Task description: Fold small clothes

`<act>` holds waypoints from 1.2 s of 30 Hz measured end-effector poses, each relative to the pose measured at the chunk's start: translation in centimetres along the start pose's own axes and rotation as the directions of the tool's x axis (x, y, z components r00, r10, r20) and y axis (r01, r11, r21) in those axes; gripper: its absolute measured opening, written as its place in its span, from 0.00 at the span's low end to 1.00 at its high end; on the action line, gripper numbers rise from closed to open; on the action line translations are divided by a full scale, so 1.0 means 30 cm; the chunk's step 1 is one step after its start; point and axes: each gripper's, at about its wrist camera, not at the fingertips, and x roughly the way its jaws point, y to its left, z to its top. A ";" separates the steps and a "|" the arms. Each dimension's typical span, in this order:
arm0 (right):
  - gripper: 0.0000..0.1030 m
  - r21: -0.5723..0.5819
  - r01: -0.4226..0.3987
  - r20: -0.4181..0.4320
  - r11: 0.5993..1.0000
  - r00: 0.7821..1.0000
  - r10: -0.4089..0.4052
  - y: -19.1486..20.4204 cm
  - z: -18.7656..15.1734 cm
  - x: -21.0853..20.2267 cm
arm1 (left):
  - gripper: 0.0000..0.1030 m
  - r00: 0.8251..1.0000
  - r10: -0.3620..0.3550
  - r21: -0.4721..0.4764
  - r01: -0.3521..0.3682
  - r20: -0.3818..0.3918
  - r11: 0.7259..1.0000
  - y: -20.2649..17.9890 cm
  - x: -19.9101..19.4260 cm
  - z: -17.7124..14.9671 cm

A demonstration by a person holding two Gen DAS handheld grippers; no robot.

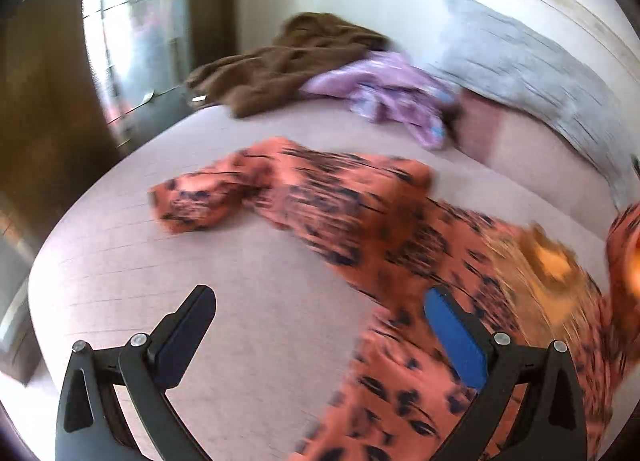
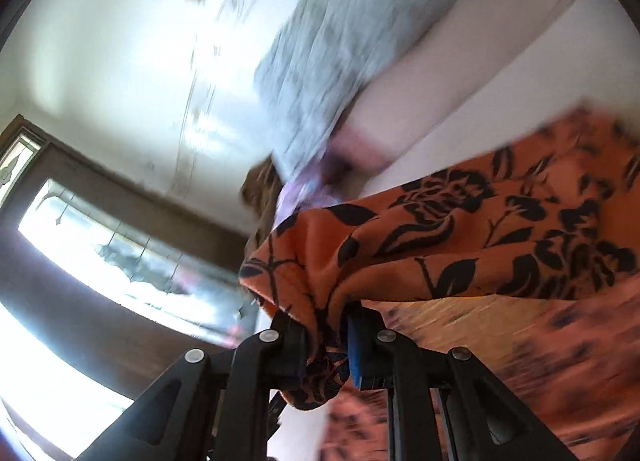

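On the bed (image 1: pixel 260 261), right hand-held gripper (image 2: pixel 326 337) pinches one orange garment (image 2: pixel 460 245); left hand-held gripper (image 1: pixel 320 325) gapes empty.

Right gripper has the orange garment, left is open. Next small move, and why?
Probably bring the left gripper onto the orange garment and close: its jaws stand open and empty above the bed, while the right gripper already pinches a bunched edge.
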 end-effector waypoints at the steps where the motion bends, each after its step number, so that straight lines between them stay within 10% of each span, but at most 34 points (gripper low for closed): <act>1: 0.20 0.018 -0.005 -0.028 1.000 1.000 0.005 0.014 -0.030 0.076 | 1.00 1.000 0.007 -0.022 -0.007 -0.005 1.000 0.020 0.007 0.009; 4: 0.41 0.035 0.074 -0.114 0.997 0.991 -0.070 0.020 -0.101 0.290 | 1.00 0.999 0.015 -0.094 -0.018 -0.042 0.995 0.075 0.045 0.028; 6: 0.88 0.048 0.110 -0.162 0.993 0.982 -0.100 0.011 -0.150 0.403 | 1.00 0.998 0.019 -0.092 -0.024 -0.053 0.995 0.082 0.062 0.026; 16: 0.86 -0.163 0.196 -0.105 0.967 0.971 -0.215 -0.023 -0.130 0.264 | 1.00 0.996 -0.024 0.041 0.028 -0.085 0.999 -0.045 0.071 0.007; 18: 0.69 -0.195 0.272 -0.066 0.942 0.955 -0.290 -0.066 -0.091 0.212 | 1.00 0.994 -0.017 0.079 0.026 -0.103 0.997 -0.084 0.088 -0.007; 25: 0.56 -0.100 0.526 -0.058 0.845 0.844 -0.532 -0.362 0.002 0.156 | 1.00 0.962 0.162 0.288 -0.094 -0.220 0.953 -0.234 0.251 -0.106; 36: 0.55 -0.223 0.372 -0.031 0.901 0.921 -0.388 -0.246 -0.058 0.143 | 1.00 1.000 -0.012 0.050 0.011 0.003 0.999 -0.083 0.041 0.057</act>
